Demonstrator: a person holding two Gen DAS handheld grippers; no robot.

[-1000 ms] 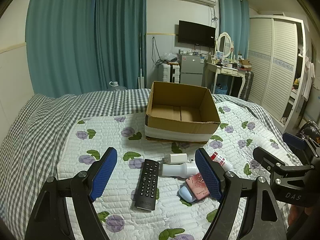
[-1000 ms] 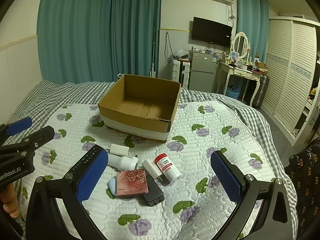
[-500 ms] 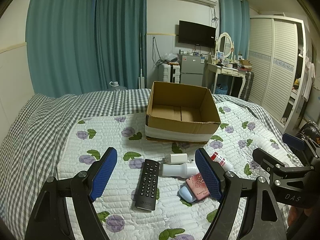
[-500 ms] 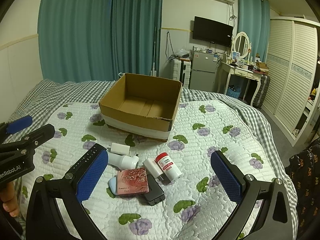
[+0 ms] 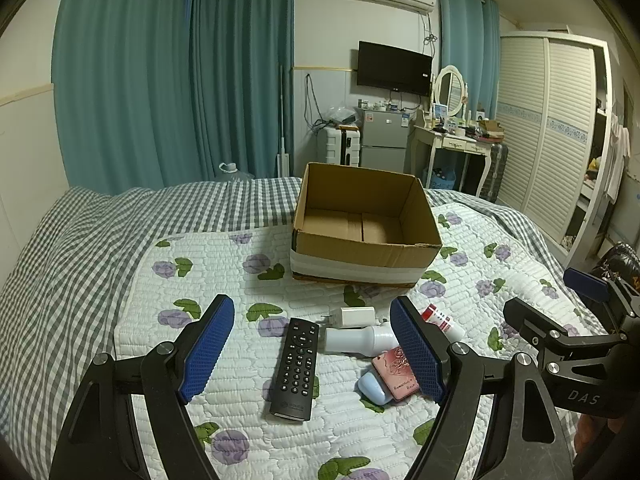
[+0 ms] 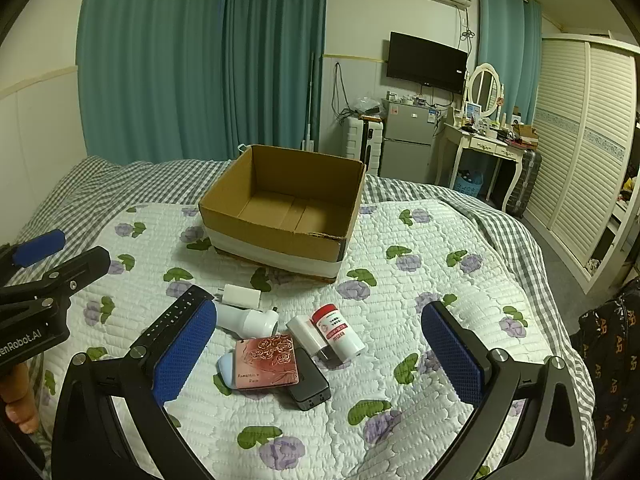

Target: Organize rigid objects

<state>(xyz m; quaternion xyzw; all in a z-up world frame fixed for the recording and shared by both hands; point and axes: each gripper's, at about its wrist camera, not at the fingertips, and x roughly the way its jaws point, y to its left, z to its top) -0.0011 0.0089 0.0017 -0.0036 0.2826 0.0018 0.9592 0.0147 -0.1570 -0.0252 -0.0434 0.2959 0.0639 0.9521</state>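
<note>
A: Start with the big things. Where does the sorting stand?

B: By my reading, it has not begun. The cardboard box (image 5: 366,236) sits open on the bed (image 5: 80,248) and its floor looks bare from both views. Everything rigid lies loose on the floral quilt (image 6: 420,248) just in front of it.

A: And the tools?

B: The left gripper (image 5: 312,354) hangs above the near pile with its fingers (image 5: 206,346) spread wide, holding nothing. The right gripper (image 6: 316,352) is the same: blue pads well apart, empty, looking down on the cluster.

A: What is in the pile, largest first?

B: A black remote (image 5: 296,368) lies lengthwise on the left, apart from the rest. Beside it is a white bottle (image 5: 360,339) on its side, then a pink rose-printed case (image 6: 267,360) resting across a pale blue item (image 6: 225,368) and a small black device (image 6: 310,380). A red-capped vial (image 6: 338,332) and a white tube (image 6: 307,335) lie touching each other. A white charger plug (image 6: 241,296) sits nearest the box.

A: So all of it is left to do?

B: I'd judge so: every piece needs to go into the box.

A: The room?

B: A bedroom with teal curtains (image 5: 176,80), a wall television (image 5: 394,68), a small fridge (image 6: 408,144), a dressing table (image 6: 486,148) and a louvred wardrobe (image 5: 556,128).
</note>
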